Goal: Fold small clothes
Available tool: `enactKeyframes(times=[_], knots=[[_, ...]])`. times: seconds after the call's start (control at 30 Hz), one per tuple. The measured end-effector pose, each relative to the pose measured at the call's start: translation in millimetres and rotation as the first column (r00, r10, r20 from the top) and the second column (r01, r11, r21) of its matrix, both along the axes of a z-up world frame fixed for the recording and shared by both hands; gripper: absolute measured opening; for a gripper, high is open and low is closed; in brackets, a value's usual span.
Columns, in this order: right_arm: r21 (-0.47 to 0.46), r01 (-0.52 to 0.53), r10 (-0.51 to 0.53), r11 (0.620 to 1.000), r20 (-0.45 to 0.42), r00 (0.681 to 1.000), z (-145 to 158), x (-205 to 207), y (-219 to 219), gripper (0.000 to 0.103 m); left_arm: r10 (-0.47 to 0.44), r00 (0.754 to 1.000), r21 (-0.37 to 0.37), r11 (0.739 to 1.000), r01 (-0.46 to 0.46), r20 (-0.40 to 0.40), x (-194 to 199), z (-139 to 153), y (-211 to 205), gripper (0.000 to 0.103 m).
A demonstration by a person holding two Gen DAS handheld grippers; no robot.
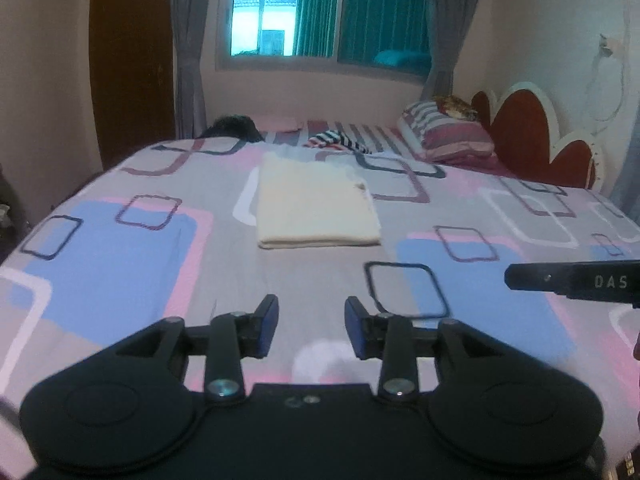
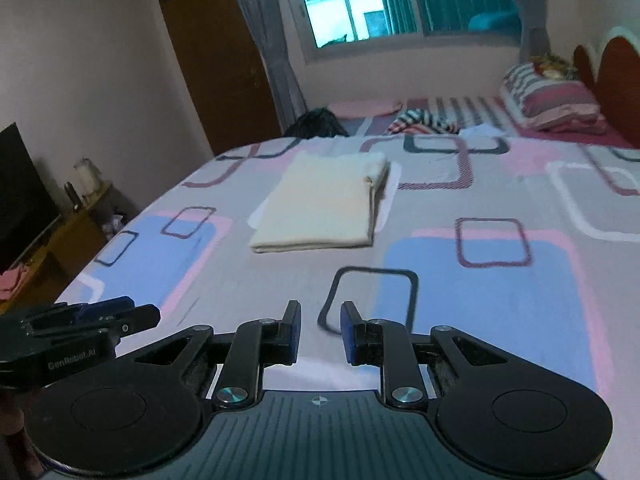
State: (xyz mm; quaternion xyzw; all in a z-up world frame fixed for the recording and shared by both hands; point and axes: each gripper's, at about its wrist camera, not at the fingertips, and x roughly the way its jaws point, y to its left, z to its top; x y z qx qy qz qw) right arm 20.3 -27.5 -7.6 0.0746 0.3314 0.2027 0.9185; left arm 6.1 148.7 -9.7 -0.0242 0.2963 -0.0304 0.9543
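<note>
On the bed sheet [image 1: 304, 280], patterned in grey, pink and blue: one cream garment [image 1: 316, 204], folded flat into a rectangle, at twelve o'clock from both tools, well apart from each. Left gripper [image 1: 311, 326]: jaws parted, holding nothing. Right gripper [image 2: 320, 332]: jaws parted, narrower gap, holding nothing. Striped pillow [image 1: 444, 132] at one o'clock; striped clothing [image 1: 340, 140] beyond the garment.
</note>
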Motion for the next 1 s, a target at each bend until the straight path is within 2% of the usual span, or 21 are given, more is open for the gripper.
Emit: enactKeyframes(times=[0.03, 0.07, 0.1, 0.13, 0.17, 0.23, 0.27, 0.33, 0.47, 0.7, 1.0], knots=[[-0.019, 0.001, -0.001, 1.000, 0.010, 1.000, 6.1, -13.5, 1.3, 0.023, 0.004, 1.000, 0.003, 1.000, -0.004, 0.005, -12.3, 5.2, -2.4, 0.048], [-0.045, 0.004, -0.003, 0.999, 0.015, 1.000, 11.0, -27.2, 2.7, 0.023, 0.030, 0.999, 0.003, 1.000, -0.030, 0.019, -23.9, 10.7, -4.1, 0.079], [-0.071, 0.004, -0.002, 0.997, 0.024, 1.000, 14.6, -37.8, 4.3, 0.036, 0.064, 0.997, 0.006, 0.998, -0.064, 0.048, -36.4, 14.4, -5.9, 0.101], [-0.111, 0.016, -0.011, 0.994, 0.047, 0.999, 18.9, -50.1, 6.5, 0.058, 0.087, 0.992, 0.020, 0.996, -0.089, 0.093, -47.6, 17.9, -7.9, 0.102], [-0.142, 0.052, -0.042, 0.988, 0.076, 0.996, 21.8, -60.0, 6.8, 0.101, 0.098, 0.987, 0.048, 0.993, -0.104, 0.126, -57.0, 20.6, -11.0, 0.102], [-0.158, 0.130, -0.103, 0.979, 0.167, 0.981, 24.4, -79.9, 3.0, 0.103, 0.106, 0.985, 0.070, 0.991, -0.117, 0.138, -64.6, 24.6, -13.7, 0.103], [-0.174, 0.145, -0.115, 0.974, 0.174, 0.978, 25.3, -84.2, 2.9, 0.103, 0.115, 0.983, 0.058, 0.991, -0.124, 0.141, -68.4, 27.3, -13.0, 0.103], [-0.174, 0.164, -0.135, 0.971, 0.168, 0.977, 25.4, -88.0, -2.4, 0.103, 0.129, 0.980, 0.039, 0.990, -0.137, 0.153, -74.7, 33.1, -11.1, 0.103], [-0.130, 0.170, -0.149, 0.977, 0.154, 0.977, 29.2, -94.7, -12.4, 0.103, 0.141, 0.975, 0.054, 0.987, -0.152, 0.174, -88.2, 42.8, -11.2, 0.103], [-0.111, 0.168, -0.146, 0.980, 0.179, 0.973, 44.5, -119.1, -24.9, 0.103, 0.100, 0.978, 0.068, 0.991, -0.114, 0.184, -98.1, 53.0, -17.5, 0.103], [-0.095, 0.180, -0.161, 0.979, 0.183, 0.970, 48.0, -121.1, -31.7, 0.103, 0.075, 0.980, 0.072, 0.993, -0.090, 0.187, -96.1, 55.3, -24.4, 0.103]])
